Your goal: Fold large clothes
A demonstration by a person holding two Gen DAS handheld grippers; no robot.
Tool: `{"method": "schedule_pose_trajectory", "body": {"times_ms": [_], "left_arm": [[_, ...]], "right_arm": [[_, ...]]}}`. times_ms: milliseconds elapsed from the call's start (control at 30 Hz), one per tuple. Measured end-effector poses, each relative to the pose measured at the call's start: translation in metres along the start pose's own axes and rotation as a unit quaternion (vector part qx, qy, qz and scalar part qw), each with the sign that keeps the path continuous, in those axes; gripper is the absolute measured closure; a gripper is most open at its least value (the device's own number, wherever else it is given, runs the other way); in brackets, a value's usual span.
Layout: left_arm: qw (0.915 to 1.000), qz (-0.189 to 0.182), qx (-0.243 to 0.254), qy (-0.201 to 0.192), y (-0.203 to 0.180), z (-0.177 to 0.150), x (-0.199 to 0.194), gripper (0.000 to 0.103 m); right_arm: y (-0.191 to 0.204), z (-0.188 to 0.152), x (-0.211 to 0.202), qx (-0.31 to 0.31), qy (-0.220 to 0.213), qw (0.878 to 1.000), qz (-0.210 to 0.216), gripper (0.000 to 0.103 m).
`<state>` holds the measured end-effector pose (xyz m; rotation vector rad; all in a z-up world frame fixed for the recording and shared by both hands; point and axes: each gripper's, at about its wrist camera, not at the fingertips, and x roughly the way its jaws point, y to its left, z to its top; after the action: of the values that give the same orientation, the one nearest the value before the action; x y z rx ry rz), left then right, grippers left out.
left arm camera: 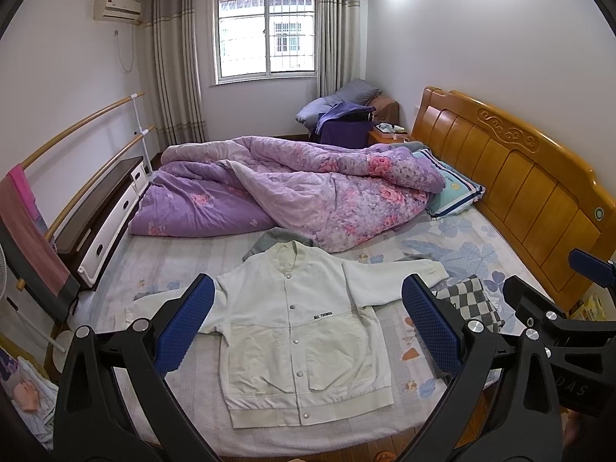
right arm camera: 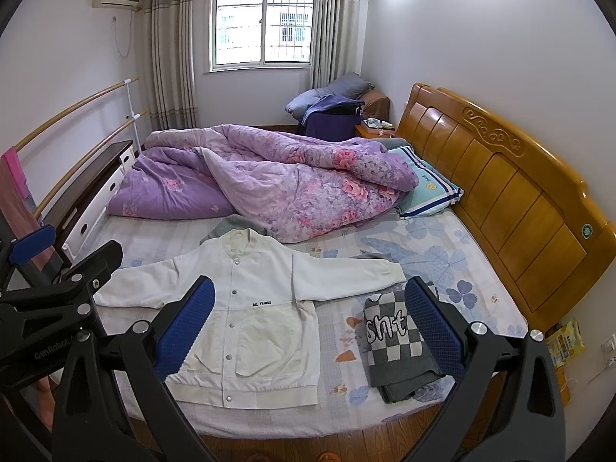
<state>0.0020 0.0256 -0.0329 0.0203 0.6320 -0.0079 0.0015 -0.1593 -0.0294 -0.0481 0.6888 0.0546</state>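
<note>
Crowding the white jacket (right arm camera: pixel 246 308): checkered sweater (right arm camera: pixel 396 342) beside, purple quilt (right arm camera: pixel 292 177) behind.

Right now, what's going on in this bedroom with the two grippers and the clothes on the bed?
A person holds two grippers above the near edge of the bed, about to fold clothes. The left gripper and the right gripper both hang with jaws open, holding nothing. A white jacket lies buttoned and spread flat, sleeves out to the sides, not yet folded. Beside it on the headboard side sits a checkered grey garment, already folded. A rumpled purple quilt is bunched farther back.
</note>
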Motion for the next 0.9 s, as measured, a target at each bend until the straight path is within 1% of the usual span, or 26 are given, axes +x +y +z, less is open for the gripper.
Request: {"method": "schedule_pose_trajectory", "body": {"times_ms": [233,367,533,700,900], "left_arm": [[1.0,-0.001,-0.001,0.001,0.002,0.002,-0.002,0.005],[1.0,-0.003,-0.004,0.004,0.004,0.002,-0.002,0.005],[0.9996,-0.007,-0.022,0.013,0.017,-0.001,0.002,0.005],[0.9985,-0.003,-0.04,0.036,0.03,-0.007,0.015,0.005],[0.9947,0.016,-0.067,0.077,0.05,-0.016,0.047,0.005]], "right_arm": [[0.007,0.003,0.002,-0.003,0.003,1.0,-0.002,0.008],[0.02,0.006,0.004,-0.007,0.009,1.0,-0.004,0.008],[0.028,0.006,0.012,-0.02,0.023,1.0,0.0,0.008],[0.037,0.007,0.031,-0.032,0.043,0.998,0.014,0.008],[0.052,0.005,0.072,-0.049,0.079,0.995,0.045,0.008]]}}
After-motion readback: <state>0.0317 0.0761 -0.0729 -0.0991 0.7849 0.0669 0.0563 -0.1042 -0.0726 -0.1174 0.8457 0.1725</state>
